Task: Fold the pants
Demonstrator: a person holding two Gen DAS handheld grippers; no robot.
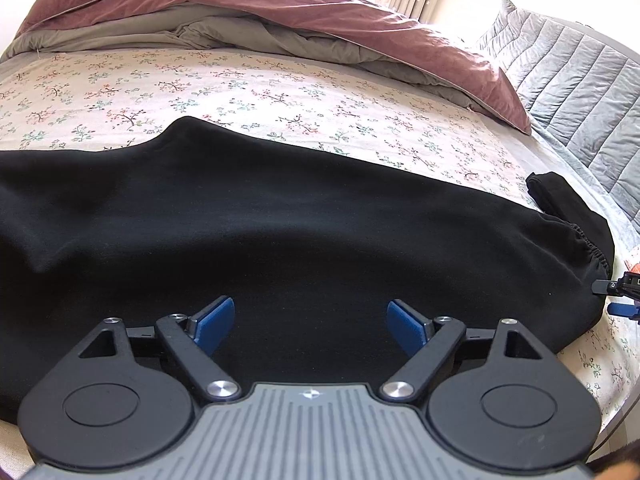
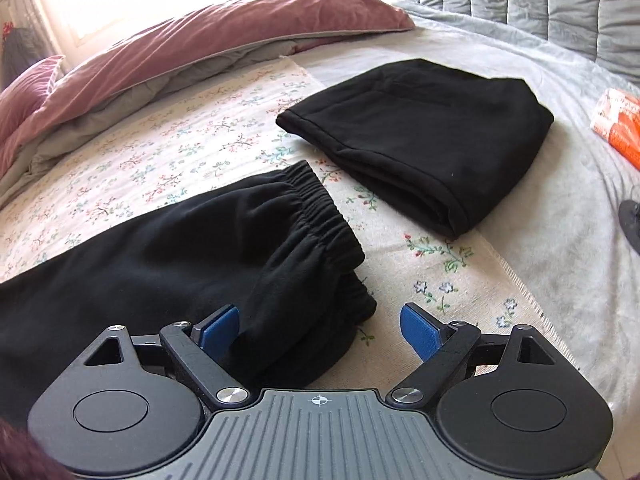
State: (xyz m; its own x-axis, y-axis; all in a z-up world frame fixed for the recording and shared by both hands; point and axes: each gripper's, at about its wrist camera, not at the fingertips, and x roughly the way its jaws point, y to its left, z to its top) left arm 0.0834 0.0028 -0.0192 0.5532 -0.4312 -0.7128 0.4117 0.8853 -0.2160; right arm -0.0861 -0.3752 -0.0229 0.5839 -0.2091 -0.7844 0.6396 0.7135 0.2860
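Black pants (image 1: 280, 232) lie flat and lengthwise across the floral sheet, their elastic waistband (image 1: 588, 252) at the right end. My left gripper (image 1: 310, 320) is open, hovering just above the pants' near edge. In the right wrist view the gathered waistband (image 2: 316, 216) lies just ahead of my right gripper (image 2: 320, 330), which is open with the waistband's near corner between its blue pads (image 2: 422, 332), not clamped. The right gripper's tips also show in the left wrist view (image 1: 618, 296) beside the waistband.
A second black garment (image 2: 424, 140), folded, lies beyond the waistband; it shows in the left view (image 1: 556, 196) too. A mauve duvet (image 1: 280, 12) is bunched at the far side. A grey quilted headboard (image 1: 580, 80) stands right. An orange packet (image 2: 620, 124) lies on the grey blanket.
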